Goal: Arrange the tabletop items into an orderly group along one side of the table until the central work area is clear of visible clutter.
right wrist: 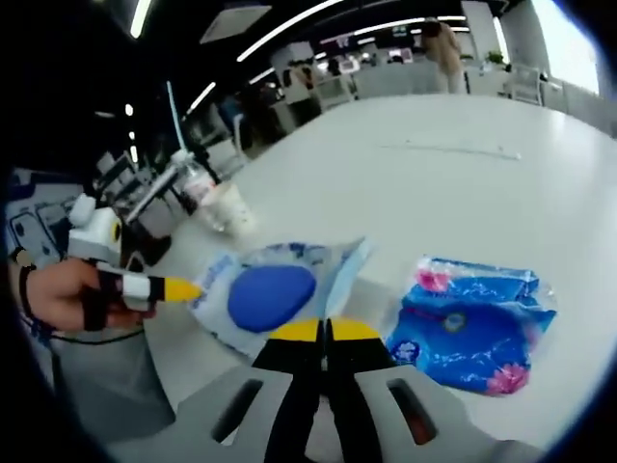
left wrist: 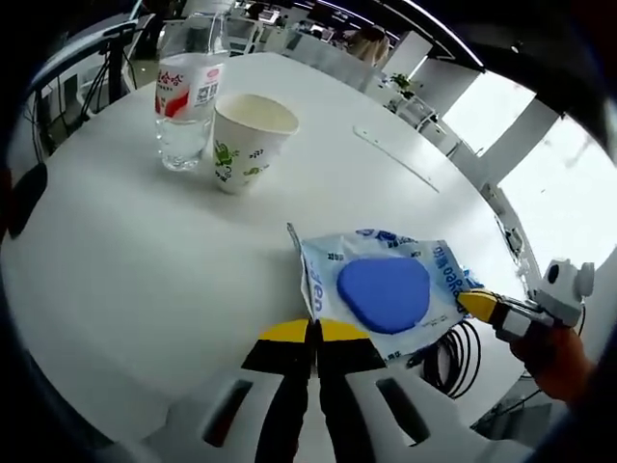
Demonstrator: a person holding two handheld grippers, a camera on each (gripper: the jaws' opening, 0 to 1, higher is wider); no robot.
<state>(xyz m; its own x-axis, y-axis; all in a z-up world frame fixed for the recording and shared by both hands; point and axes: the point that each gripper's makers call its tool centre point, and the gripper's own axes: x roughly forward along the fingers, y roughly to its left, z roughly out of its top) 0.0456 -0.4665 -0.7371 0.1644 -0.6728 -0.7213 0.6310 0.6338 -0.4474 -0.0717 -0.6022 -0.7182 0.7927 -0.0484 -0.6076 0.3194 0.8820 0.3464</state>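
both grippers are pinching the white wipes pack (left wrist: 386,289) from opposite edges, while the blue tissue pack (right wrist: 472,323), paper cup (left wrist: 249,140) and bottle (left wrist: 188,92) are still lying scattered, ungrouped.

Just ahead of my left claw (left wrist: 313,333) on the table (left wrist: 116,260) lies 1 wipe packet (left wrist: 386,289); far ahead to its left, a paper cup (left wrist: 246,140) touches a water bottle (left wrist: 188,92). Right of my right claw (right wrist: 326,333) lies a 2nd packet (right wrist: 472,323).
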